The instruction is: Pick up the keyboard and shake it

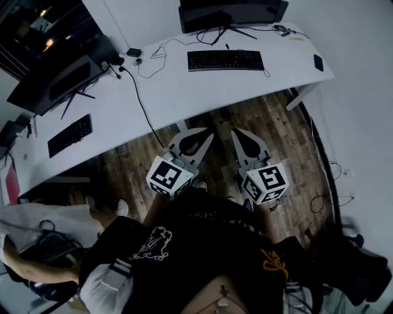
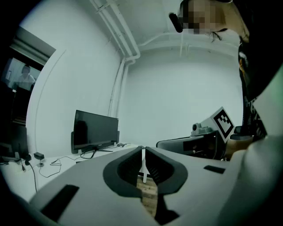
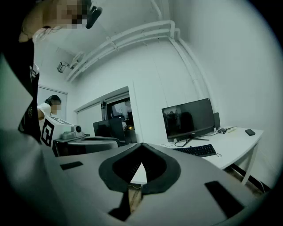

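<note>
Head view looks steeply down – both tool views level, sharing the desk (image 1: 202, 92).

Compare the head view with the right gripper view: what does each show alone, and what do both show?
Head view only: a second keyboard far along the desk's left side.
Right gripper view only: ceiling pipes running along the wall.
Both: the black keyboard lying untouched before a dark monitor on the white desk.

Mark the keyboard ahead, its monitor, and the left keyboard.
keyboard ahead (image 1: 225, 60), head view, middle of the keys.
monitor (image 1: 233, 13), head view, middle of its body.
left keyboard (image 1: 70, 135), head view, middle of the keys.
</note>
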Action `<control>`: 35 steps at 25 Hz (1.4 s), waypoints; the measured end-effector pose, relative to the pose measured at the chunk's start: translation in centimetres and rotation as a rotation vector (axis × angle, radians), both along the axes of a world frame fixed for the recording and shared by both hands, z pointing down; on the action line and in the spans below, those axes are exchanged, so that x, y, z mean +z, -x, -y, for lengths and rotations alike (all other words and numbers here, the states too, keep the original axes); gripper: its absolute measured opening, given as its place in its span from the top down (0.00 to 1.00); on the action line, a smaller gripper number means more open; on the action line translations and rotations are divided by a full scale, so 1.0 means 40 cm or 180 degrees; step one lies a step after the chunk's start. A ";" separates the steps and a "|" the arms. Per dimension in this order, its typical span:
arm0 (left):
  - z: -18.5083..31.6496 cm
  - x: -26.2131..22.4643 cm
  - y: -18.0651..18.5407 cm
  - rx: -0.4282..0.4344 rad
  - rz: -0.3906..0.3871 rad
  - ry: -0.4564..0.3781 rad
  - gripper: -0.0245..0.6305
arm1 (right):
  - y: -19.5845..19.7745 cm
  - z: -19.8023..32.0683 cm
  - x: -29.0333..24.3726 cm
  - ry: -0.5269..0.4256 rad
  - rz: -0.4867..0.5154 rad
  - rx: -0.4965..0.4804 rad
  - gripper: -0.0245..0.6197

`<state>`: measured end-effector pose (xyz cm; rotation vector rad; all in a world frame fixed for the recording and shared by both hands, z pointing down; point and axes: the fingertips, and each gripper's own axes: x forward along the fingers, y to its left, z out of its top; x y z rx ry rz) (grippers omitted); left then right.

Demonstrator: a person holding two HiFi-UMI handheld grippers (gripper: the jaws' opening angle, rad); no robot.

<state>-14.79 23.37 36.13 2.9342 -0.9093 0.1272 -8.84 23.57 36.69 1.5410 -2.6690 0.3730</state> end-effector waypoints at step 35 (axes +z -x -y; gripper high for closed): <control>0.122 0.062 0.080 0.0124 0.0046 0.0129 0.90 | 0.072 0.096 0.088 0.0316 0.0082 0.0117 0.95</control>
